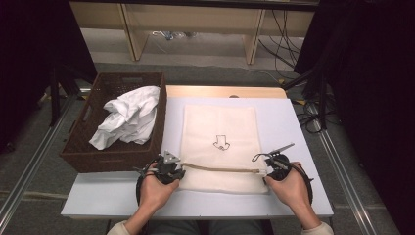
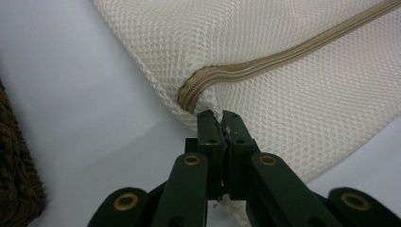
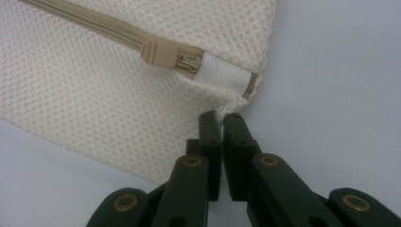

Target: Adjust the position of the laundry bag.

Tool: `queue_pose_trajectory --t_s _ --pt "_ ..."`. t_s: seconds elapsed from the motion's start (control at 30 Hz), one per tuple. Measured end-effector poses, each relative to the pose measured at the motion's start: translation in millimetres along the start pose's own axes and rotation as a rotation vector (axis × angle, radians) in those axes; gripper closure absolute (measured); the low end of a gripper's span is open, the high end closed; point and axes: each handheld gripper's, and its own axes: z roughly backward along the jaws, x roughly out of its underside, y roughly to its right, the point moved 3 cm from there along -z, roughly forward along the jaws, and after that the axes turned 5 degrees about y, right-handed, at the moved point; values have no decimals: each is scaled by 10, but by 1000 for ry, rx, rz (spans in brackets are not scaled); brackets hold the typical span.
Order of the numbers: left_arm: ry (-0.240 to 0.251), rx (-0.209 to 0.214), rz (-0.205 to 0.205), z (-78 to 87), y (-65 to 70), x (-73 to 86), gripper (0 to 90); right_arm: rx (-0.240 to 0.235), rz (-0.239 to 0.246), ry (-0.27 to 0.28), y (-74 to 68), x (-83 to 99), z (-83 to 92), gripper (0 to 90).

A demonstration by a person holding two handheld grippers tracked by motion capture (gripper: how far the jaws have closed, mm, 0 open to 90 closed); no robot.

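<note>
Mesh bag lies flat on the desk, near its front edge, zip running left to right across the front end. Small dark printed mark on the bag's middle.

Left tool sits at the bag's front-left corner. In the left gripper view its jaws are closed tight on a pinch of mesh just below the closed end of the zip. Right tool is at the front-right corner; in the right gripper view its jaws are nearly together, nipping the mesh edge just under the white tab, with the zip slider beside it.

Both corners held at once, probably to pull the zipped end taut or lift it (a slack mesh bag would otherwise bunch when the slider is drawn). Slider sits at the right end, so the zip looks closed along its length.

Brown basket stands at the desk's left edge, touching or just beside it, with a crumpled white cloth inside, likely the load meant for the bag.
</note>
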Motion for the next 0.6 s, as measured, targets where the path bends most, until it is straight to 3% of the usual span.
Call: queue_pose_trajectory --t_s 0.07,0.1,0.3,0.37,0.4,0.6 --pt "-1 0 2 -8 -4 2 874 -2 -9 0 -5 -11 -4 882" --pt "0 -1 1 -6 -7 4 874 -7 18 -1 15 -18 -12 882" --pt "1 -14 3 0 -7 15 874 -3 -6 -5 -20 -31 -26 880" --pt "-10 -25 -14 30 -7 32 874 -13 26 -8 -21 -24 -24 880" --pt "-6 -34 -19 40 -11 38 873 -17 16 -10 -45 -11 -9 880" --pt "-11 -23 8 42 -47 75 871 -25 10 -27 -87 -8 -27 876"
